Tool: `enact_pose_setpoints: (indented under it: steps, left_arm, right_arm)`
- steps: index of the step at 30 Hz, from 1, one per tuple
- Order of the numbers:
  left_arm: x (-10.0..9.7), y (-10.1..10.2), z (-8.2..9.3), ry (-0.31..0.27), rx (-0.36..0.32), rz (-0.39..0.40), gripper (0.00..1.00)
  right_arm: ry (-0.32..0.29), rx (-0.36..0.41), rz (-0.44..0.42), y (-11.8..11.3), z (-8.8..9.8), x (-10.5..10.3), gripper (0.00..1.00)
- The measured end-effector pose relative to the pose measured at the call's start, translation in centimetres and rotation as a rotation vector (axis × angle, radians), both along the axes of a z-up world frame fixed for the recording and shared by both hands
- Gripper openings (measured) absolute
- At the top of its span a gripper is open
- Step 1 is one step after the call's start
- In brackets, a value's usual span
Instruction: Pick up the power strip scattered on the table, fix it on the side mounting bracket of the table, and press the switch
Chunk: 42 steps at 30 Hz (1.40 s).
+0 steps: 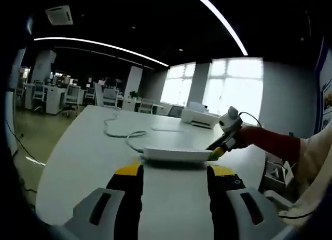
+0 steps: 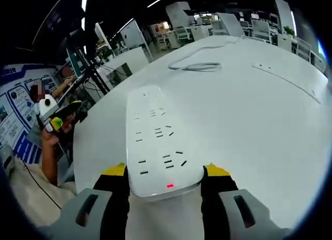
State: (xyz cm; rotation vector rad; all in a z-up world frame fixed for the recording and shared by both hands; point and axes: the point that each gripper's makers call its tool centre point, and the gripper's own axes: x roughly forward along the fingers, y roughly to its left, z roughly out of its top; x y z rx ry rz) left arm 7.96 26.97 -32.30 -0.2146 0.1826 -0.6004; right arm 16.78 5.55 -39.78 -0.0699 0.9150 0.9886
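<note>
Open-plan office: desk rows [image 1: 49, 95], ceiling light strips [image 1: 104, 45].

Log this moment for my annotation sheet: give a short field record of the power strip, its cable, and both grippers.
power strip: white, flat on the white table, sockets up, red switch light at near end
cable: white, looped on the table beyond the strip
right gripper: jaws on either side of the strip's near end
left gripper: open, short of the strip, holding nothing
</note>
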Motion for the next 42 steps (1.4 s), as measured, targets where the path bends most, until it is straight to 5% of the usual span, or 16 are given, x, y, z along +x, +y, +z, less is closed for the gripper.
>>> enact_pose_setpoints:
  steps: [14,42]
  left_arm:
    - [0.5,0.9,0.6,0.004,-0.006,0.028,0.59]
    - [2.0,0.8,-0.5,0.131,-0.091,0.106,0.66]
  right_arm:
    - [0.011,-0.01,-0.009,0.7,-0.2,-0.8,0.5]
    - [0.046,-0.021,-0.027,1.5,-0.1,-2.1,0.5]
